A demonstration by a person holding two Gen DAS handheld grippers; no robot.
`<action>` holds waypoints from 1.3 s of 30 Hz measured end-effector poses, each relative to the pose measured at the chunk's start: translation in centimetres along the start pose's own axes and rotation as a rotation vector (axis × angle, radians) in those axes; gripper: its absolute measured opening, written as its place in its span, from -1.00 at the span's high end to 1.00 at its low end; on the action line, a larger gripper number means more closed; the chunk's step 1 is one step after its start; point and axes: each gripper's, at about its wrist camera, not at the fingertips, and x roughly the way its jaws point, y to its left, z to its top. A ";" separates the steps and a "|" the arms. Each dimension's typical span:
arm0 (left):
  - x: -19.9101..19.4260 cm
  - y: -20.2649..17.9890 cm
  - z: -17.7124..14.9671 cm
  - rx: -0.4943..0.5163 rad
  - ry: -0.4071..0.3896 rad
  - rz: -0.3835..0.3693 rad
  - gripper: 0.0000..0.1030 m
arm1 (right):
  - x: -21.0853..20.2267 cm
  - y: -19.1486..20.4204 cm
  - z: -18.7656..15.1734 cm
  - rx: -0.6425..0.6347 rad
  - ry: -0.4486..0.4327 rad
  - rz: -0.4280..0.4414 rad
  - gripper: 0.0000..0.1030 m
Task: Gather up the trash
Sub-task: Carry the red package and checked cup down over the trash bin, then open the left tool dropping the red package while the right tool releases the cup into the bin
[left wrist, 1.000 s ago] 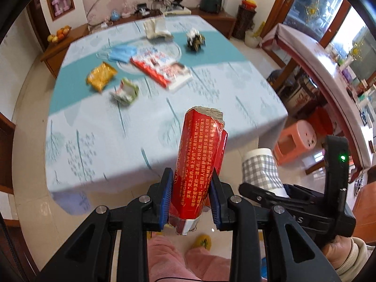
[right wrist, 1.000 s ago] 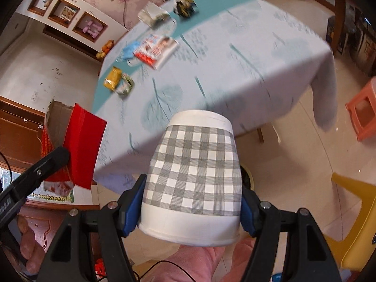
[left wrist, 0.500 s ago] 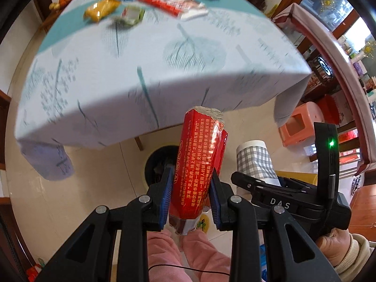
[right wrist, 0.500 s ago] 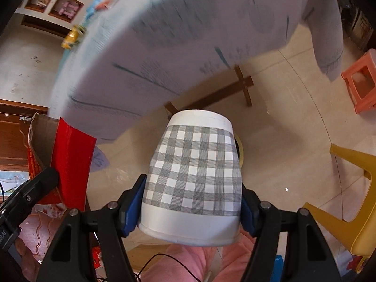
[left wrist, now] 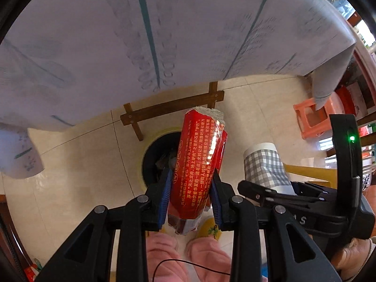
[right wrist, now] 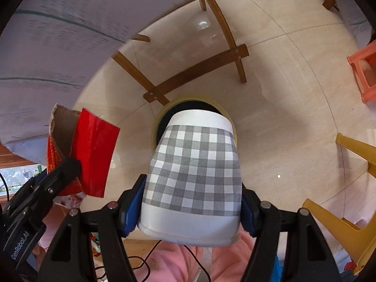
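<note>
A torn red carton (left wrist: 199, 164) with yellow print stands between the blue pads of my left gripper (left wrist: 190, 183). Those jaws are opening, though both pads still touch the carton. It hangs above a round dark trash bin (left wrist: 152, 162) with a yellow rim on the floor. My right gripper (right wrist: 191, 202) is shut on an upside-down grey-checked paper cup (right wrist: 195, 171), which hides most of the bin (right wrist: 164, 115) beneath it. The carton (right wrist: 94, 150) shows at the left of the right wrist view, and the cup (left wrist: 263, 166) at the right of the left wrist view.
A tablecloth (left wrist: 164, 35) hangs over the table edge above, with wooden legs and a cross brace (left wrist: 171, 108) behind the bin. An orange stool (left wrist: 312, 119) and a yellow plastic chair (right wrist: 340, 223) stand to the right. A person's pink-clad legs (left wrist: 164, 253) are below.
Both grippers have dropped from tabletop height to below the table edge, carrying the carton and the cup. The bin has come into view, and both views now look at the floor.
</note>
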 end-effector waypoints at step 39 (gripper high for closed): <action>-2.3 7.3 -2.5 -0.117 -0.104 0.107 -0.23 | -0.1 5.3 -0.5 -0.048 -0.112 0.035 -0.82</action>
